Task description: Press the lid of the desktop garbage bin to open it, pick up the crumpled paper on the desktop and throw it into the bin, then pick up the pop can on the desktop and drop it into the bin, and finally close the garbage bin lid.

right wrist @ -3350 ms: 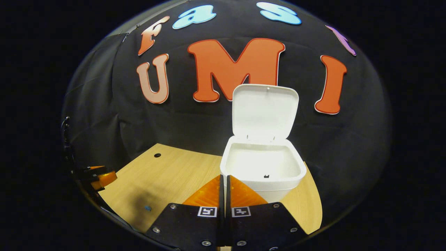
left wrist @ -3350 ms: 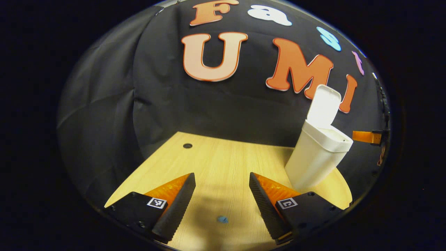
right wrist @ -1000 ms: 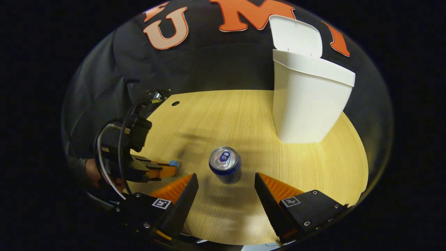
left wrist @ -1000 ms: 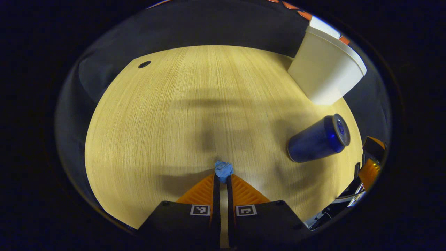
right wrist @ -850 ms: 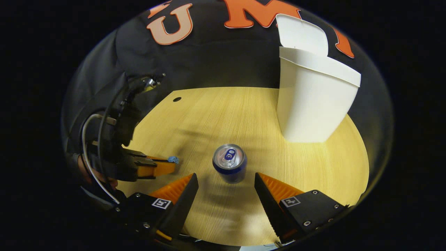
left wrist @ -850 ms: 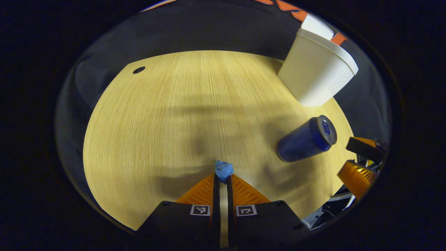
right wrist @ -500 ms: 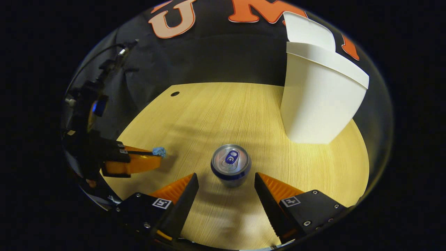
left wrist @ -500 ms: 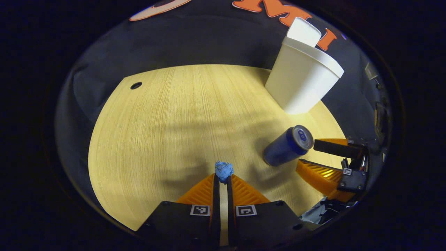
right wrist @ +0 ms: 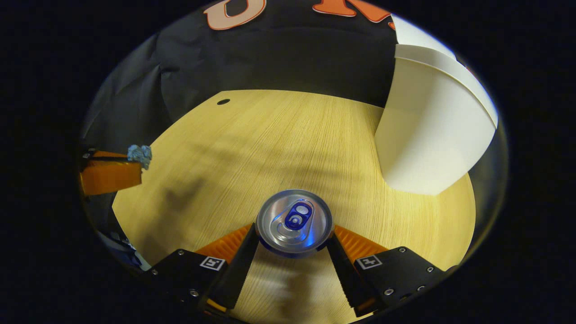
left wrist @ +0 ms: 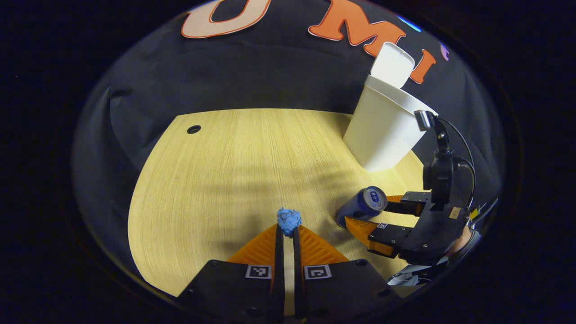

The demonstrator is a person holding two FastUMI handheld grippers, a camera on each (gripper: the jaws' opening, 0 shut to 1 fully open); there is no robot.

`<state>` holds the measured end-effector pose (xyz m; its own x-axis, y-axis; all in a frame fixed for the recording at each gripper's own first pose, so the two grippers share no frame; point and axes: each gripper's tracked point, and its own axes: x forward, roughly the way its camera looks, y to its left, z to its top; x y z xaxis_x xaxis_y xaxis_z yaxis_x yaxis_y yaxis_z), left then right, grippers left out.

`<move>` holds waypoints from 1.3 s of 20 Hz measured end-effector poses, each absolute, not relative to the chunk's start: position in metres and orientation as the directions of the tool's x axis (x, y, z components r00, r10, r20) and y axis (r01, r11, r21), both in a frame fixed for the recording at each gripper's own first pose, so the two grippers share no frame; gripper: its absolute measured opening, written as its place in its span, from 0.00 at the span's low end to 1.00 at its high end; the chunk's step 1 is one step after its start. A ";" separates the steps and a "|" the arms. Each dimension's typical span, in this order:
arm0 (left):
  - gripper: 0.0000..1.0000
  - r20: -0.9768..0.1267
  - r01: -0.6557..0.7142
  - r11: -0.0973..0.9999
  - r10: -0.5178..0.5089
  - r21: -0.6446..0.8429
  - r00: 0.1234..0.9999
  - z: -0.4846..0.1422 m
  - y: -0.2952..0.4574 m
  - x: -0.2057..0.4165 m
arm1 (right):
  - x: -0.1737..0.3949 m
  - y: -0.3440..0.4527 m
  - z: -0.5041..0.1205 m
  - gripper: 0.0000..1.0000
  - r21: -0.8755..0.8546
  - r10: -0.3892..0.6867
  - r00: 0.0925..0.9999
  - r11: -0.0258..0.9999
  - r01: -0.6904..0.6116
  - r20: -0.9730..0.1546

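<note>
Wooden tabletop (left wrist: 216,171), bin (left wrist: 382,130) upper right, lid up for drops. Left hand-held gripper (left wrist: 288,230) pinches crumpled paper (left wrist: 288,220) at its tips, lifted clear. Right hand-held gripper (right wrist: 292,245) straddles upright pop can (right wrist: 294,222); contact unclear.

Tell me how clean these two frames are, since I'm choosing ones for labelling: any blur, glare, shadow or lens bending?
Left gripper view: sharp on the crumpled paper; soft shadows band the table; the bin leans from fisheye bending. Right gripper view: the pop can top shows mild glare; wood near the bottom edge is smeared; the bin's wall bows outward.
</note>
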<state>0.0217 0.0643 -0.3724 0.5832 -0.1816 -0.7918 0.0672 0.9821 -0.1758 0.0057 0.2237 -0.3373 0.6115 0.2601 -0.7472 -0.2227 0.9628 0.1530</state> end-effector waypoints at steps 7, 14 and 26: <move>0.13 -0.778 -0.032 0.988 -0.098 -0.150 0.621 -0.362 0.081 0.016 | 0.008 0.220 -0.331 0.78 0.200 0.325 0.605 0.943 -0.266 -0.727; 0.13 -0.729 -0.012 0.996 -0.060 -0.094 0.682 -0.338 0.060 0.043 | 0.012 0.216 -0.325 0.78 0.200 0.294 0.641 0.955 -0.218 -0.709; 0.13 -0.636 0.138 0.980 -0.196 -0.141 0.746 -0.278 -0.038 0.094 | 0.009 0.214 -0.327 0.78 0.191 0.166 0.719 0.981 -0.047 -0.675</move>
